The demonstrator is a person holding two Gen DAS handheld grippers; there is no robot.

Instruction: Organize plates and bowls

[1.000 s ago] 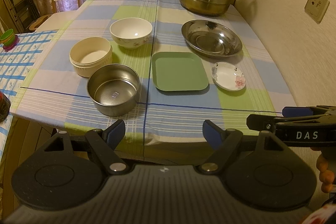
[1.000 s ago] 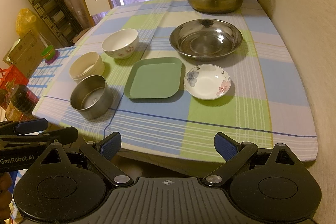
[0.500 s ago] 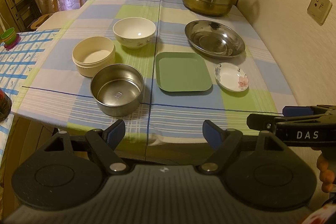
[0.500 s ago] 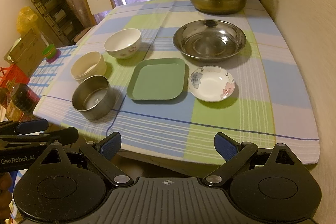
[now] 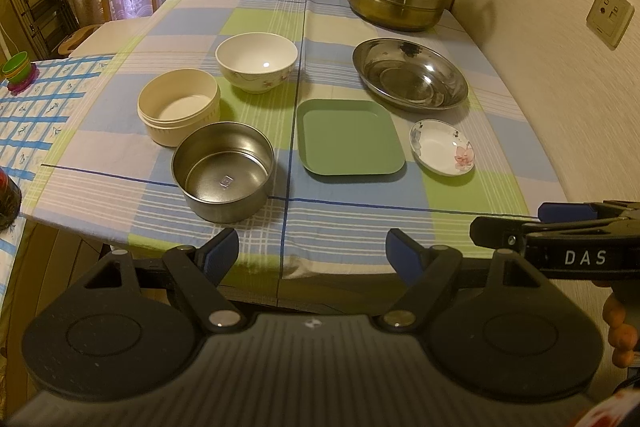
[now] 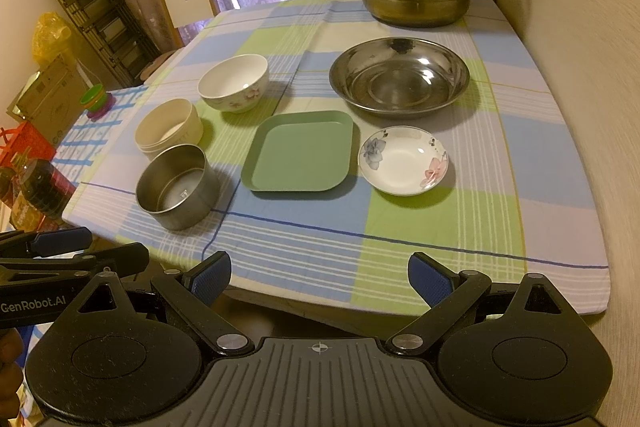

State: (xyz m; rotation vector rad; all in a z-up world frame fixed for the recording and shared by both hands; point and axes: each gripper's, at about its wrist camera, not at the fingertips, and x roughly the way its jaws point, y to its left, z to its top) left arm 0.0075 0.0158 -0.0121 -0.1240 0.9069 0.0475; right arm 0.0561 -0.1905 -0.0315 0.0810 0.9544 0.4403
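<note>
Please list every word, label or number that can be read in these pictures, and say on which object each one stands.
"DAS": white letters on the black right gripper, seen in the left wrist view.
"GenRobot.AI": white letters on the black left gripper, seen in the right wrist view.
Small sticker inside the straight-walled steel bowl: too small to read.

Shiny metal: the round tin [image 5: 223, 173] and wide dish [image 5: 410, 75]. Matt green plastic plate [image 5: 349, 137]. Glossy ceramic bowl [image 5: 256, 61]. Woven cloth covers the surface [image 5: 352, 223].

R gripper [image 6: 319, 277] jaws apart, empty | green plate [image 6: 299, 151] beside floral dish [image 6: 403, 159]
</note>
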